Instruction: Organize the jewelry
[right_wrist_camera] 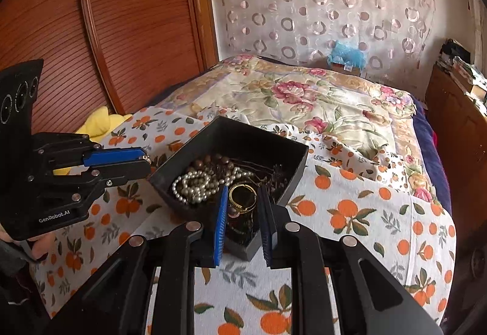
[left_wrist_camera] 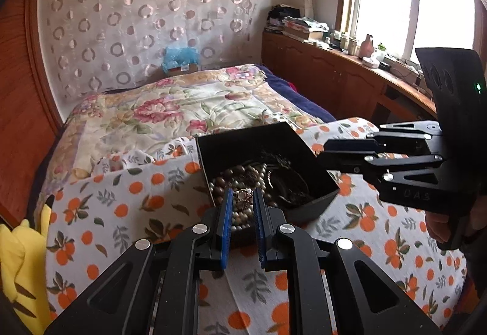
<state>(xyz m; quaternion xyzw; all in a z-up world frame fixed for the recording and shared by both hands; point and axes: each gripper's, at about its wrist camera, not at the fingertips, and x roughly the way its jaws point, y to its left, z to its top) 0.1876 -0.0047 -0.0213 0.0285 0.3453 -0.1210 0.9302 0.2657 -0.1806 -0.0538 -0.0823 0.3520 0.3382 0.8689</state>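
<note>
A square black tray (right_wrist_camera: 283,152) sits on a white cloth printed with oranges and leaves (right_wrist_camera: 350,228), which covers a surface just in front of a bed with a floral quilt (right_wrist_camera: 319,100). Inside the tray lie a string of white pearls (right_wrist_camera: 194,185), a strand of dark brown beads (right_wrist_camera: 217,163) and other tangled dark pieces too small to tell apart.

The left tool (left_wrist_camera: 242,193) hangs over the near rim of the tray with its blue-padded fingers (left_wrist_camera: 226,213) pinched on a small pinkish-gold ring with a stone (left_wrist_camera: 243,194), held just above the beads.

The right tool (right_wrist_camera: 242,198) is over the tray's near corner, and its blue-padded fingers (right_wrist_camera: 220,219) clamp a gold-coloured ring with a dark oval face (right_wrist_camera: 242,198) from either side.

From the left wrist view the right tool (left_wrist_camera: 350,152) reaches in from the right, its tips at the tray's rim (left_wrist_camera: 328,192). From the right wrist view the left tool (right_wrist_camera: 146,161) comes from the left, its tips touching or just beside the tray's left edge.

A yellow plush toy (right_wrist_camera: 97,121) lies at the cloth's far left edge, beside a wooden slatted door (right_wrist_camera: 91,30).
</note>
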